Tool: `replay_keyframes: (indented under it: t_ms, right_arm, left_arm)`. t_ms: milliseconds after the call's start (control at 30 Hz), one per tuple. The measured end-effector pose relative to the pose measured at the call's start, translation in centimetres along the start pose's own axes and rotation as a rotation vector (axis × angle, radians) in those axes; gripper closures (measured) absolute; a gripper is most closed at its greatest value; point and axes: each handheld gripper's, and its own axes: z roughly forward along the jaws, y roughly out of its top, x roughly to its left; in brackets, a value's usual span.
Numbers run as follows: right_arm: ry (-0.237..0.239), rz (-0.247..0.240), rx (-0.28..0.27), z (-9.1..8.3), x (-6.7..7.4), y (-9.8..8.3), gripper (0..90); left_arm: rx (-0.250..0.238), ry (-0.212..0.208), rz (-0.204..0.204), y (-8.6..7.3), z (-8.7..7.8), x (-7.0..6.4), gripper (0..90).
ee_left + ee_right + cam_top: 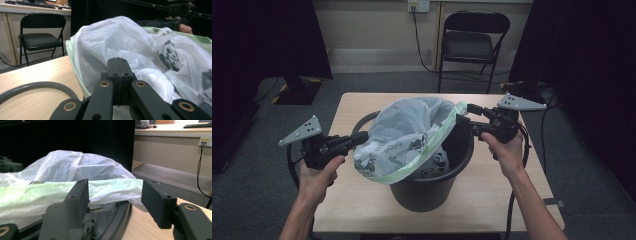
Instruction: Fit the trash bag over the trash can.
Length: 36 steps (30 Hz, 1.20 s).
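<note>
Meanwhile left gripper (119,65) jaws pinch the bag (130,45); right gripper (113,195) jaws gape.

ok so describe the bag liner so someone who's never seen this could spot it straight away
On the wooden table stands a black bin. Bunched over its mouth is the bag liner, thin whitish plastic. Its pale green rim band and dark printed figures set it apart from the plain black bin.

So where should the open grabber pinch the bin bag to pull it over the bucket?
Best guess: pinch the pale green hem of the bag, coming in level from the right. That band is a flat, folded strip stretched just above the black bin's rim, and it already runs between the right gripper's open jaws. The puffy white middle would probably just slip or crumple.
</note>
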Motion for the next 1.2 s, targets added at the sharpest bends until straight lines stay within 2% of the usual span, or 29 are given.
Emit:
replay_keyframes:
  t_ms: [100,233,267,333,400,433,467,500,567,600,633,733,833,933,1100,1200]
  right_arm:
    - [0.002,0.015,-0.006,0.6,-0.2,0.5,38.4]
    - [0.010,0.019,0.001,1.7,-0.3,1.1,38.5]
    - [0.007,0.024,0.009,2.0,-0.4,1.1,38.6]
    - [0.002,0.036,0.022,2.4,-0.7,0.9,38.4]
    - [0.023,0.060,0.020,2.5,-0.9,0.8,39.7]
    - [0.018,0.060,0.022,2.5,-0.8,0.8,40.0]
    - [0.018,0.060,0.025,2.5,-0.8,0.8,40.6]
    - [0.021,0.071,0.037,2.6,-0.8,0.9,40.7]
    - [0.012,0.078,0.048,2.6,-0.9,0.9,41.3]
    - [0.017,0.079,0.051,2.7,-0.9,1.0,41.7]
    - [0.021,0.083,0.058,2.7,-0.9,1.0,41.8]
    - [0.027,0.076,0.078,2.7,-1.0,1.2,44.6]
    - [0.050,0.085,0.081,2.8,-1.1,1.2,50.2]
    - [0.048,0.067,0.092,2.8,-0.9,1.3,56.1]
    - [0.044,0.063,0.135,3.1,-1.2,1.7,58.6]
    - [0.026,0.053,0.164,3.3,-1.5,1.9,66.1]
  left_arm:
    - [-0.041,0.006,-0.013,0.5,-0.4,0.3,90.0]
    - [-0.083,0.027,-0.041,1.5,0.5,1.1,78.7]
    - [-0.083,0.036,-0.039,1.7,0.9,1.3,75.2]
    - [-0.086,0.023,-0.048,1.9,1.9,1.8,68.7]
    - [-0.069,0.016,-0.049,1.9,3.0,2.1,59.1]
    - [-0.058,0.012,-0.054,1.8,3.5,2.3,57.9]
    - [-0.048,0.029,-0.054,1.7,3.9,2.4,56.5]
    - [-0.046,0.029,-0.052,1.6,4.1,2.4,54.7]
    - [-0.044,0.026,-0.062,1.2,4.4,2.6,54.7]
    - [-0.036,0.027,-0.061,1.0,4.4,2.6,57.3]
    - [-0.040,0.009,-0.068,0.9,4.2,2.7,62.6]
    - [-0.064,0.010,-0.076,0.8,3.6,2.6,74.0]
    - [-0.067,-0.003,-0.082,0.7,3.1,2.6,78.5]
    - [-0.071,-0.015,-0.083,0.6,2.6,2.5,86.1]
    - [-0.065,-0.024,-0.078,0.5,2.1,2.1,86.1]
    - [-0.066,-0.016,-0.073,0.5,2.2,2.1,86.0]
